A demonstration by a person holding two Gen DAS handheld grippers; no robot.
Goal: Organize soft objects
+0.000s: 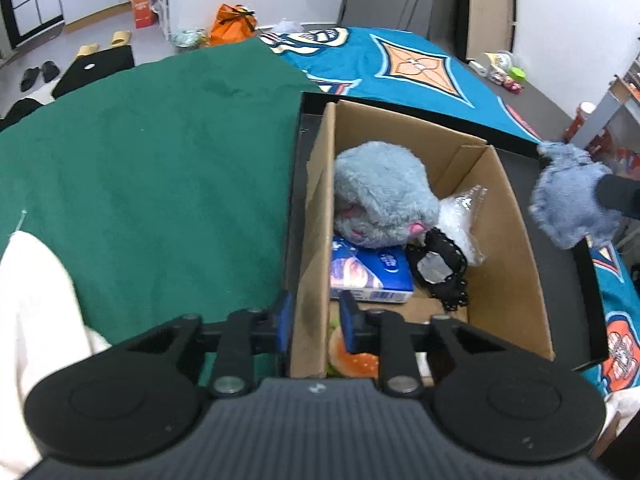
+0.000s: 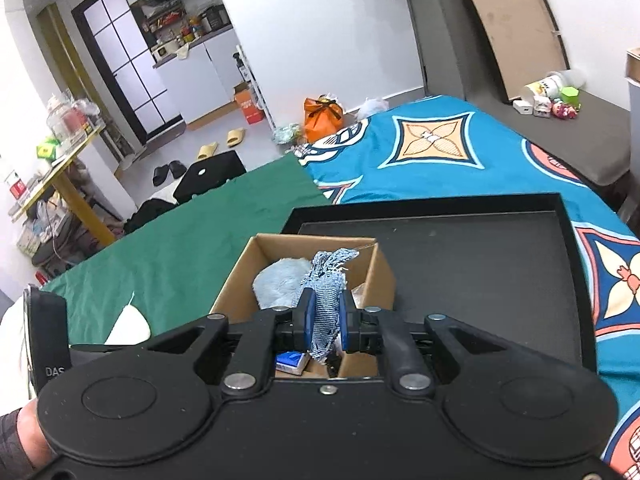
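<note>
Evidently the bed [image 2: 440, 168] serves as the work surface: a green cloth [image 1: 160, 168] and a patterned blue cover [image 2: 472, 176] are spread over it, and a black tray [image 2: 480, 256] is laid on these, presumably to give the box [image 1: 508, 264] a firm, flat footing on soft bedding. The cardboard box is set at the tray's left end and is used as the collecting place for soft things.

Inside it a grey plush [image 1: 380, 196] is lodged against the far left wall, with a tissue pack [image 1: 368, 276] just in front of it, a crumpled clear bag [image 1: 460, 216] to the right, a black lace piece [image 1: 440, 268] beside the pack, and a burger toy [image 1: 352, 354] at the near end.

The left tool [image 1: 316, 322] is held with its fingers straddling the box's left wall; a gap is seen on each side, so it is judged open and gripping nothing, perhaps placed there to steady the box.

The right tool [image 2: 325, 320] is closed on a frayed denim piece [image 2: 326, 300], which is held above the box, apparently for dropping in.

Much of the burger toy is hidden by the left tool. What the lace piece is cannot be told. The denim's lower end and the box's near floor are masked by the right tool.
</note>
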